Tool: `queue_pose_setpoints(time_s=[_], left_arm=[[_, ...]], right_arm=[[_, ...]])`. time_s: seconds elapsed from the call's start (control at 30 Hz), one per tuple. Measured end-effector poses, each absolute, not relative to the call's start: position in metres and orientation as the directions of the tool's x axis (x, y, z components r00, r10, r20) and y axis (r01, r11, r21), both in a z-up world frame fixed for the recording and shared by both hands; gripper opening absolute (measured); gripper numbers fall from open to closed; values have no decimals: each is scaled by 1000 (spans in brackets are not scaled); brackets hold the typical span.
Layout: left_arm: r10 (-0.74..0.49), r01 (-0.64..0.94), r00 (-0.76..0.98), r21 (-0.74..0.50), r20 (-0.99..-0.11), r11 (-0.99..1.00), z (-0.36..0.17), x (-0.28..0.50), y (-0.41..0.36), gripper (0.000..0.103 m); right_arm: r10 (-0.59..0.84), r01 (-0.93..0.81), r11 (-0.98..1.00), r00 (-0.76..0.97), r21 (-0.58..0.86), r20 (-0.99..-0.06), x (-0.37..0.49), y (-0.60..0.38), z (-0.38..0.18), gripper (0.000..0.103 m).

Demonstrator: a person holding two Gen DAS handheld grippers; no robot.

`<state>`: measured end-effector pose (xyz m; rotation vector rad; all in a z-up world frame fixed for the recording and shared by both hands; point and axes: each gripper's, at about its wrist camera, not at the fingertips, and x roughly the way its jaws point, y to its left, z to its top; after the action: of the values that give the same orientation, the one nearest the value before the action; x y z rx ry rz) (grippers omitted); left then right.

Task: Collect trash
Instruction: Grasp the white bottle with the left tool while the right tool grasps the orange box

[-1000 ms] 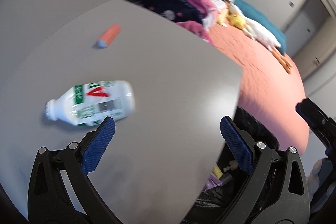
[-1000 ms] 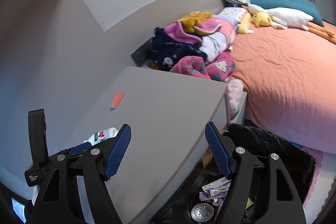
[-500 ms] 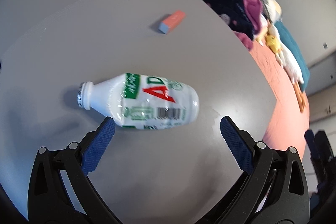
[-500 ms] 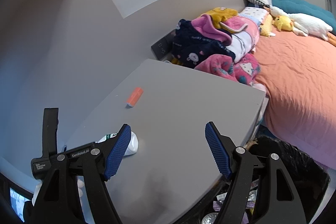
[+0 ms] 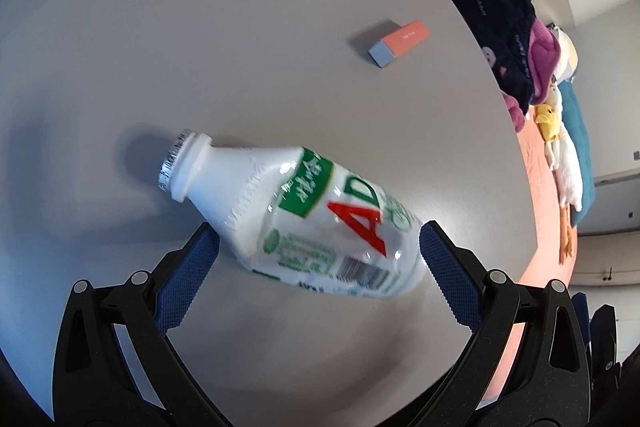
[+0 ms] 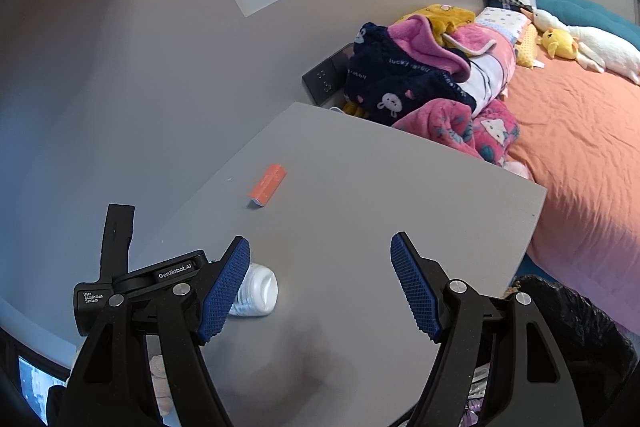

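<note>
A white plastic bottle (image 5: 304, 219) with a green and red label lies on its side on the grey table (image 5: 240, 47). My left gripper (image 5: 319, 229) points steeply down at it. Its jaws stand wide, one blue pad on each side of the bottle's body, and neither pad presses on it. In the right wrist view the bottle's base (image 6: 258, 291) shows beside the left gripper's black body (image 6: 140, 283). My right gripper (image 6: 319, 241) hangs open over the table's near part with nothing between its fingers. A small orange box (image 5: 400, 41) lies farther back on the table (image 6: 400, 187).
A bin lined with a black bag (image 6: 560, 319) stands below the table's right edge, with litter inside. Beyond the table are a heap of clothes (image 6: 420, 79) and a bed with an orange sheet (image 6: 580, 147) and soft toys. A grey wall runs along the left.
My left gripper came down over the table and rolled, so the bottle now lies between its open fingers. My right gripper shifted left, away from the bin and over the table.
</note>
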<state>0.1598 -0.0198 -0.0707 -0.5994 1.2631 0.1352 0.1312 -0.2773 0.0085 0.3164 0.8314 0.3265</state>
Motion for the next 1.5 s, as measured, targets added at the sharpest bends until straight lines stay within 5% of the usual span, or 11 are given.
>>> queue_pose_setpoints(time_s=[0.2, 0.37, 0.4, 0.5, 1.5], left_arm=[[-235, -440, 310, -358, -921, 824, -78, 162, -8, 68], [-251, -432, 321, -378, -913, 819, -78, 162, -3, 63], [-254, -429, 330, -385, -909, 817, -77, 162, -2, 48], [-278, -410, 344, -409, -897, 815, -74, 163, 3, 35], [-195, -444, 481, -429, -855, 787, -57, 158, 107, 35]], right_arm=[[406, -165, 905, 614, 392, -677, 139, -266, 4, 74], [409, -166, 904, 603, 395, -684, 145, -259, -1, 74], [410, -166, 904, 601, 395, -686, 147, -257, -1, 74], [414, -173, 903, 594, 393, -690, 151, -252, -3, 74], [392, -190, 919, 519, 345, -760, 239, -135, -53, 74]])
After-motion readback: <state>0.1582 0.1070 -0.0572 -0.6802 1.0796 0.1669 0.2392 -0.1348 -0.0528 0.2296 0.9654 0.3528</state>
